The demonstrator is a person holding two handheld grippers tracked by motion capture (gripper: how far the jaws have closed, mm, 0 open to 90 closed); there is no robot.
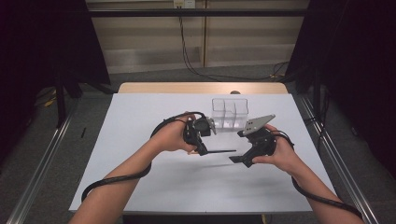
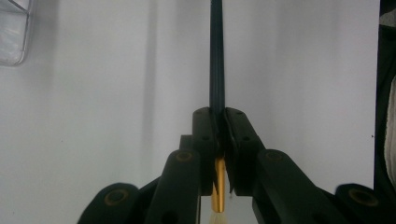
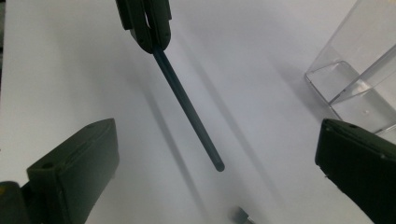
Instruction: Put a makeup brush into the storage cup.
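Note:
A thin dark brush (image 1: 223, 151) with a gold ferrule (image 2: 218, 184) and pale bristles is held level above the white table (image 1: 140, 121). My left gripper (image 1: 204, 150) is shut on it near the ferrule; in the left gripper view the handle (image 2: 216, 56) runs straight out beyond the left gripper (image 2: 220, 115). My right gripper (image 1: 239, 160) stands open just past the handle's free end. In the right gripper view the brush (image 3: 189, 109) points from the left gripper (image 3: 155, 45) toward the gap of the right gripper (image 3: 215, 129), touching neither pad.
A clear plastic box with compartments (image 1: 229, 113) stands on the table behind both grippers, and shows at the right as the clear box (image 3: 355, 79). A small grey object (image 3: 240, 215) lies on the table below the brush tip. Cables trail from both grippers.

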